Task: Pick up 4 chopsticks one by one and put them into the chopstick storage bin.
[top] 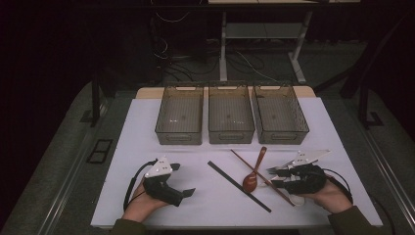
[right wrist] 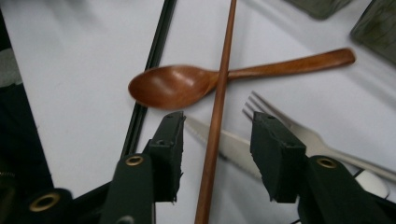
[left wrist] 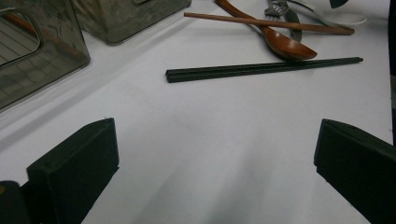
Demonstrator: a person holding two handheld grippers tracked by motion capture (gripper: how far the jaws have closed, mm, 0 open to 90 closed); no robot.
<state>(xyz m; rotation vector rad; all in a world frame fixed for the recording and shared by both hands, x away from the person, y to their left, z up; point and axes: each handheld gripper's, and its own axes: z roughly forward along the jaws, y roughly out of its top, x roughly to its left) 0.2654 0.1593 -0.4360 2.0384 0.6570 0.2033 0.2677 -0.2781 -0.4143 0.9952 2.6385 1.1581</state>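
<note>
A: Forearms enter from the bottom edge of the high view, sleeves just showing. Left hand lies low on the white table, wrist down, its left gripper angled toward the table's middle.

B: Jaws on that one?

A: Wide apart, nothing between them. Its own view shows bare table between the two black pads, with the black chopsticks lying well ahead as a closed pair.

B: And the right side?

A: Right hand cups the right gripper from beneath, jaws pointing left toward the cutlery cluster. Only one frame, so I note the state: jaws half-closed, astride the brown wooden chopstick. Gaps show on both sides of the stick; the pads do not press on it.

B: Where does that chopstick lie?

A: Flat on the table, running diagonally, crossing over the wooden spoon at its neck. Under the stick, between the jaws, lies a pale knife with a serrated edge. A pale fork lies just beside the farther jaw, tines toward the spoon.

B: Anything farther back?

A: Three smoky translucent bins stand in a row at the far edge, side by side.
</note>
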